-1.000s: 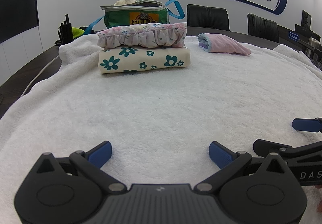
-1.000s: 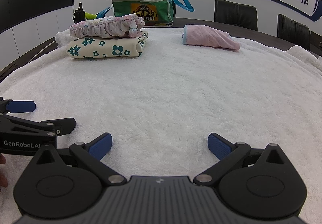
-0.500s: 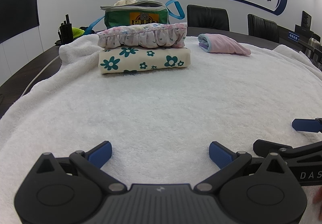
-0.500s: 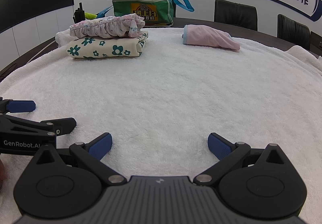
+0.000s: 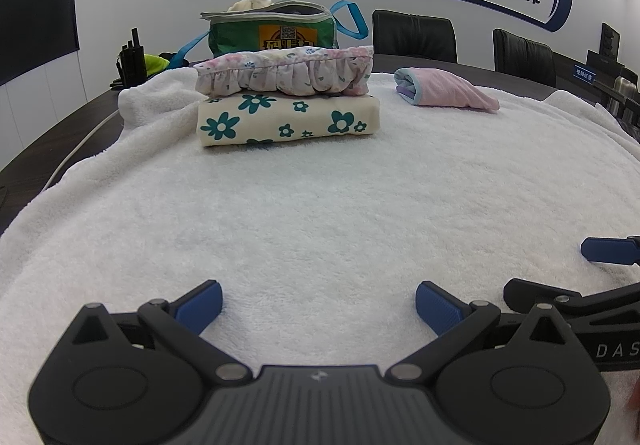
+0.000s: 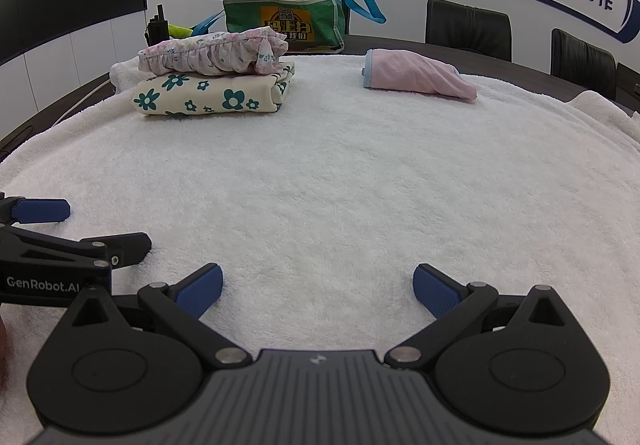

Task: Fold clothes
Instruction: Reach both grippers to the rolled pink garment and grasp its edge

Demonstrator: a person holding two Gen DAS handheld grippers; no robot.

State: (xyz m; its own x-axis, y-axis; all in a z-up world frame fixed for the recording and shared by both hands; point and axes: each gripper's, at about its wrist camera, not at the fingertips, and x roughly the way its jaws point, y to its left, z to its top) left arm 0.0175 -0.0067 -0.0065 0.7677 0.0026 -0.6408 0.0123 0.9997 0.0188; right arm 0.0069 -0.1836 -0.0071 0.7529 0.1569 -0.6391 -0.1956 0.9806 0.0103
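A folded cream garment with teal flowers (image 5: 288, 119) (image 6: 208, 97) lies far ahead on the white towel (image 5: 320, 197) (image 6: 340, 173), with a folded pink ruffled floral piece (image 5: 286, 71) (image 6: 212, 55) stacked on top. A folded pink garment (image 5: 444, 89) (image 6: 416, 73) rests to the right of the stack. My left gripper (image 5: 318, 303) is open and empty, low over the near towel. My right gripper (image 6: 316, 289) is open and empty too, side by side with the left. Each gripper's fingers (image 5: 608, 249) (image 6: 40, 211) show at the edge of the other's view.
A green bag (image 5: 276, 29) (image 6: 284, 23) with blue straps stands behind the stack, cloth sticking out of its top. Black radios (image 5: 130, 59) sit at the far left. Dark office chairs (image 5: 414, 37) (image 6: 468, 27) line the table's far side. Dark table edge (image 5: 36, 161) shows at the left.
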